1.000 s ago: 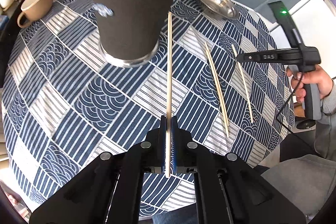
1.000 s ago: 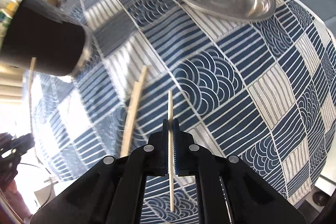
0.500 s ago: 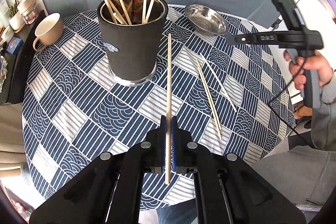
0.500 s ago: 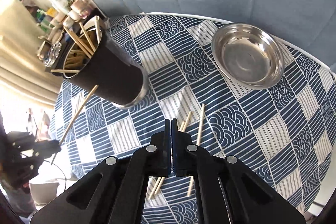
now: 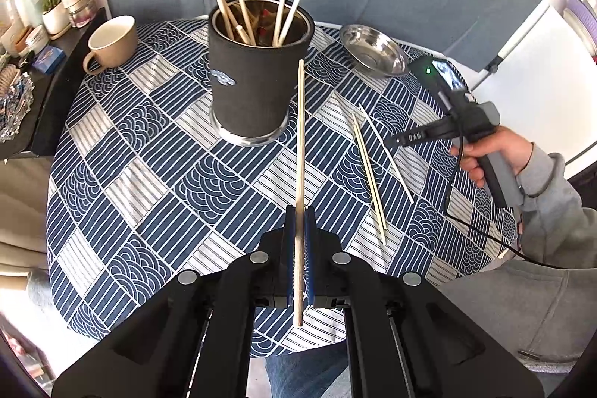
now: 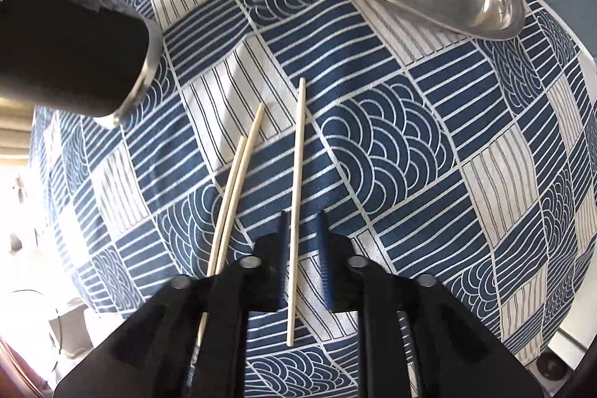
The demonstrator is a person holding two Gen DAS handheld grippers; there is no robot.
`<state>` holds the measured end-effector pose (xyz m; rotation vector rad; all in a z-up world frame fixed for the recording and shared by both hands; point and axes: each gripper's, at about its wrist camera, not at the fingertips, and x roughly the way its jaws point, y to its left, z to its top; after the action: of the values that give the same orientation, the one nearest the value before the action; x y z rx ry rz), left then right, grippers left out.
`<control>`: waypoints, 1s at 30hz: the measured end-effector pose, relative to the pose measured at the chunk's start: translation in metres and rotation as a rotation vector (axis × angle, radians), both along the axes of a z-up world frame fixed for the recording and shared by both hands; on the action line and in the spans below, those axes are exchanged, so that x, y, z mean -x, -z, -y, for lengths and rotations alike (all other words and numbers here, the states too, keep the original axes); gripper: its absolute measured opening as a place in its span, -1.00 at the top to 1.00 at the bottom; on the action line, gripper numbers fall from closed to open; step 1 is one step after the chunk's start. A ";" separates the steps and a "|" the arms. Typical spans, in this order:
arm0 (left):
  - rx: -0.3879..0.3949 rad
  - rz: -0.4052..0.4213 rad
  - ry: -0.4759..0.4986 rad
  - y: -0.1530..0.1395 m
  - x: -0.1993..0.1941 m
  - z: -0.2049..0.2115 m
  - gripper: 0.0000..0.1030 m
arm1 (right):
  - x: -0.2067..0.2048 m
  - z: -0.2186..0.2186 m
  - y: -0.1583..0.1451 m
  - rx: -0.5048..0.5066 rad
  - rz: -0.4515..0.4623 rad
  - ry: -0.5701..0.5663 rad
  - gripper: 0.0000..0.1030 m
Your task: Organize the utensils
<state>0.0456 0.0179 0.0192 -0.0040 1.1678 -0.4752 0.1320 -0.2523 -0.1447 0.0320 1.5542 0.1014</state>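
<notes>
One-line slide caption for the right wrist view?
Right gripper fingers open astride a lone chopstick on the patterned tablecloth.

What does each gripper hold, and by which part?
Left gripper: a chopstick, clamped near its lower end. Right gripper: nothing; open around a lying chopstick.

thin wooden sticks and a tall black cup
the tall black cup with a shiny metal bottom [image 5: 257, 81] stands up straight on the cloth, with many pale sticks [image 5: 278, 13] poking out of its top. one long pale wooden stick [image 5: 299, 152] is held up above the cloth. three more thin sticks [image 6: 238, 174] lie flat near the cup, two touching, one [image 6: 296, 181] just beside them.
</notes>
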 end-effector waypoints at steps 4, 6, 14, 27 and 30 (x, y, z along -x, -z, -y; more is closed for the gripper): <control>0.014 0.005 -0.020 -0.002 0.002 -0.006 0.91 | -0.002 -0.006 0.007 0.039 -0.018 -0.018 0.64; 0.026 0.008 -0.029 -0.003 0.002 -0.008 0.91 | -0.003 -0.012 0.010 0.069 -0.021 -0.036 0.63; 0.073 0.015 -0.044 -0.001 0.005 -0.011 0.91 | -0.003 -0.036 0.014 0.114 -0.008 -0.101 0.85; 0.082 0.049 -0.056 -0.018 0.004 -0.009 0.91 | 0.014 0.005 -0.013 -0.073 0.052 -0.020 0.92; 0.074 0.075 -0.052 -0.030 -0.001 -0.008 0.91 | 0.019 0.006 -0.042 -0.112 0.122 -0.029 0.92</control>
<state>0.0464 0.0254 0.0487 -0.0798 1.0734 -0.4681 0.1131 -0.2585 -0.1026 0.0902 1.4266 0.2097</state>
